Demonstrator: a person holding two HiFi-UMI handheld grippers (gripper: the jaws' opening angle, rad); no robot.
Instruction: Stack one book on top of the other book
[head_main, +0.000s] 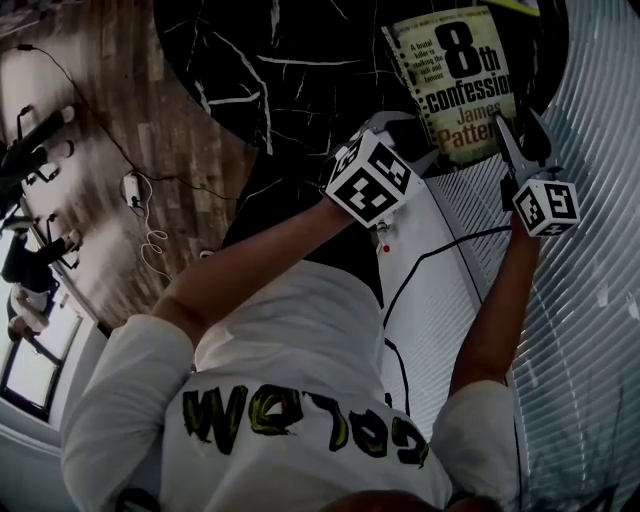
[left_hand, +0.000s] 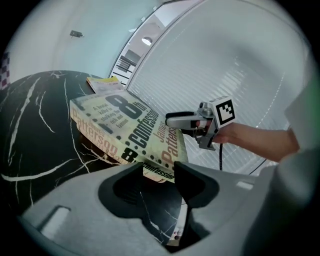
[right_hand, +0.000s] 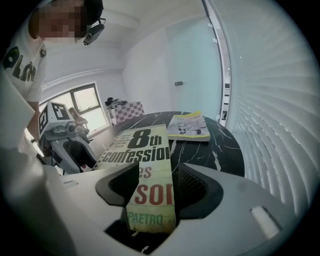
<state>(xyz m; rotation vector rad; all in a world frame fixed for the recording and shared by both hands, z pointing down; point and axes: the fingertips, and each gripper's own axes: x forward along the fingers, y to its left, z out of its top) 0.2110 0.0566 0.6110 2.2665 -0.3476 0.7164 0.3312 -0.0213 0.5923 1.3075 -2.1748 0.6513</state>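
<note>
The book (head_main: 455, 80) is a thick paperback with a cream, speckled cover. On it a large black "8th confession" stands above the author's name in faded red. A small block of black print sits at the upper left of the cover, and the title is repeated along the spine.

It lies cover up near the rim of the black, white-veined desk (head_main: 300, 70), on the person's right. Its long axis runs away from the person with the top of the title at the far end, leaning slightly left in the head view. Its near right corner reaches past the desk's rim, over the pale blinds (head_main: 600, 150).

The right tongs (right_hand: 152, 175) have this near end between their jaws, one jaw over the cover and the other on its far side. A thin dark gap shows at the ribbed pad, so they read as released. The left tongs (left_hand: 155, 175) are spread too, and the book's near edge sits just at their tips.

A thin yellow book (right_hand: 187, 125) lies flat farther back on the desk, apart from the paperback.
</note>
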